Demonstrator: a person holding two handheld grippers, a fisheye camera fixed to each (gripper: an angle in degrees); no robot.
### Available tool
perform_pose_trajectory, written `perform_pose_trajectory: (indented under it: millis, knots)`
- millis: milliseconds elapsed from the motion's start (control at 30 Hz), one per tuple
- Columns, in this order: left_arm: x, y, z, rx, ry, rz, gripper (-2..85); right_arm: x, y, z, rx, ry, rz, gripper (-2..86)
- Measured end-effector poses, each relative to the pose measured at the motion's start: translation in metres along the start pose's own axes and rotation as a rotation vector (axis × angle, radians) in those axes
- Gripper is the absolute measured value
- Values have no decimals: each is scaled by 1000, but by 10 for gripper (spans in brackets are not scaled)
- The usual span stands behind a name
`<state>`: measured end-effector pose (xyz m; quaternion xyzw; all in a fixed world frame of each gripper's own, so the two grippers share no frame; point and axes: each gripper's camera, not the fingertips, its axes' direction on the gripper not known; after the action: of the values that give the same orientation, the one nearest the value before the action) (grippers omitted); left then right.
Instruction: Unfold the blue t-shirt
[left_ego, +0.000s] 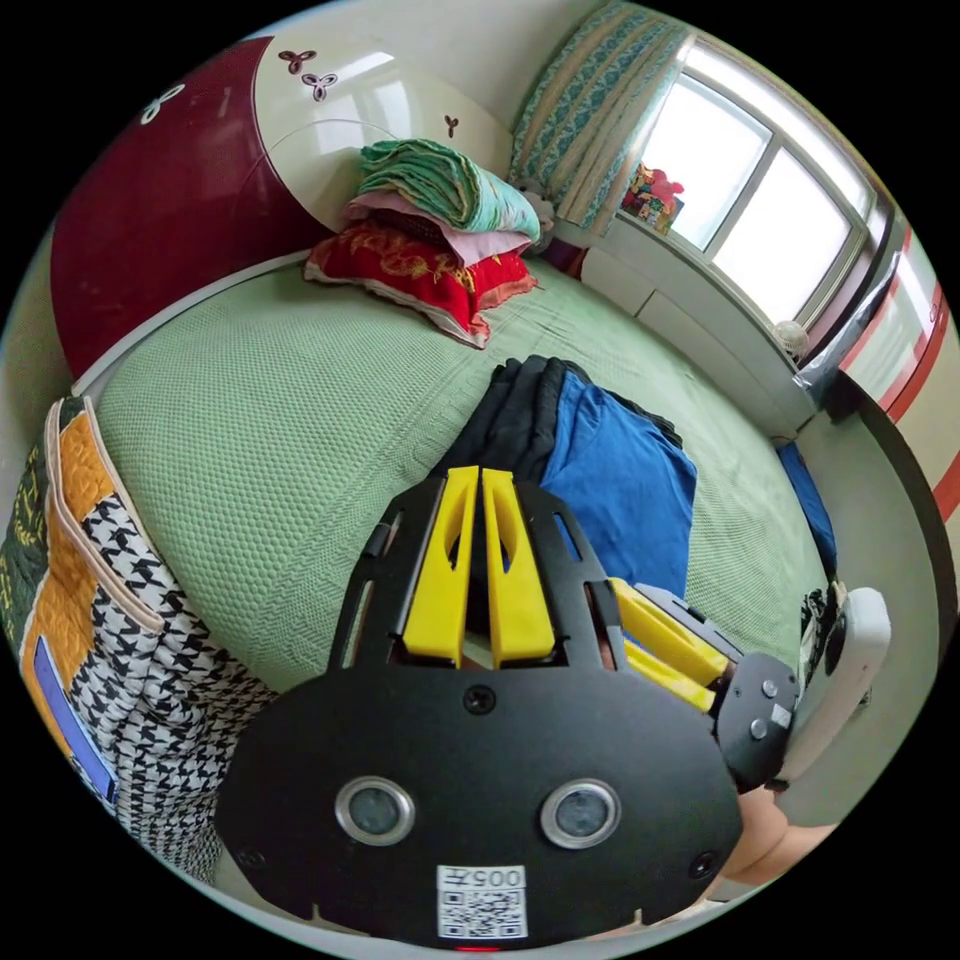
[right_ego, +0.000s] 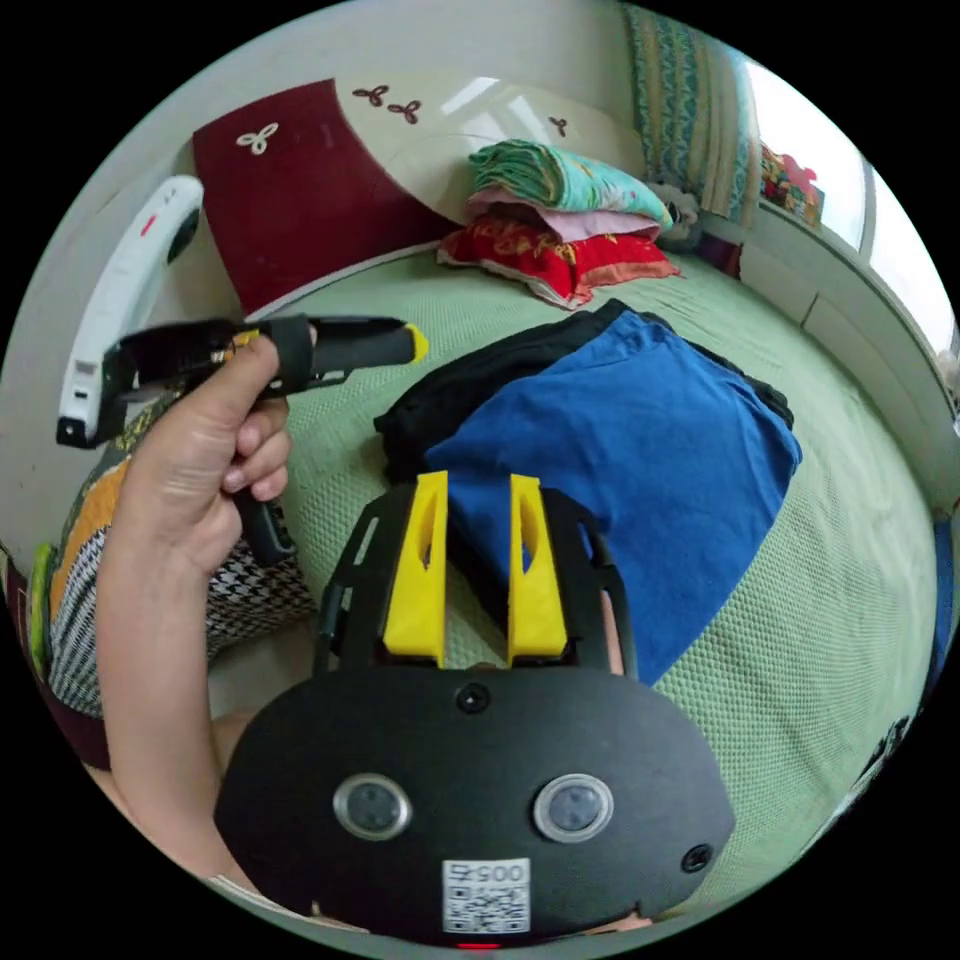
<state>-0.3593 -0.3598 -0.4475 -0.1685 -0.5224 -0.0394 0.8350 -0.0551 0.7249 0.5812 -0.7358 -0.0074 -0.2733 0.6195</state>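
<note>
Hovering low over the near edge of the bed (right_ego: 860, 640), the right gripper (right_ego: 475, 545) is holding its yellow jaws apart with nothing between them, their tips just over the near hem of the blue t-shirt (right_ego: 640, 450). The left gripper (left_ego: 480, 550) is riding higher and further back, its jaws drawn almost together on nothing, aiming at the dark garment (left_ego: 515, 415) beside the shirt; in the right gripper view it is showing side-on in the person's hand (right_ego: 200, 470), lifted clear of the bed. The shirt is lying folded in a rough rectangle toward the near edge of the bed, overlapping the dark garment, its long axis running away from the tools toward the stacked pillows (right_ego: 560, 225) at the headboard (right_ego: 300, 190). The right gripper is the nearer one, so the first pinch is probably falling to it. The shirt is looking like soft, matte knit, limp and faintly creased, while the green bedcover beneath is showing a pebbled, quilted weave.
</note>
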Motion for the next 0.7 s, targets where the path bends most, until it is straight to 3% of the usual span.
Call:
perform_pose_trajectory:
  millis: [100,200,333,500,700]
  knots:
    - [-1,-2,0,3,-7,2,5,-15,0,17,-52,32,-46,71]
    - [-3,-5,1,1,2,-3,5,-19,2,18,-20,163,-18,5]
    - [-2,-9,4,-3,9,1,4,3,6,-8,26,41,86,-14]
    - [2,-12,8,-4,25,4,4,27,16,-42,115,13,180,-7]
    - [12,-17,15,-21,0,37,3,9,24,-21,17,-9,88,68]
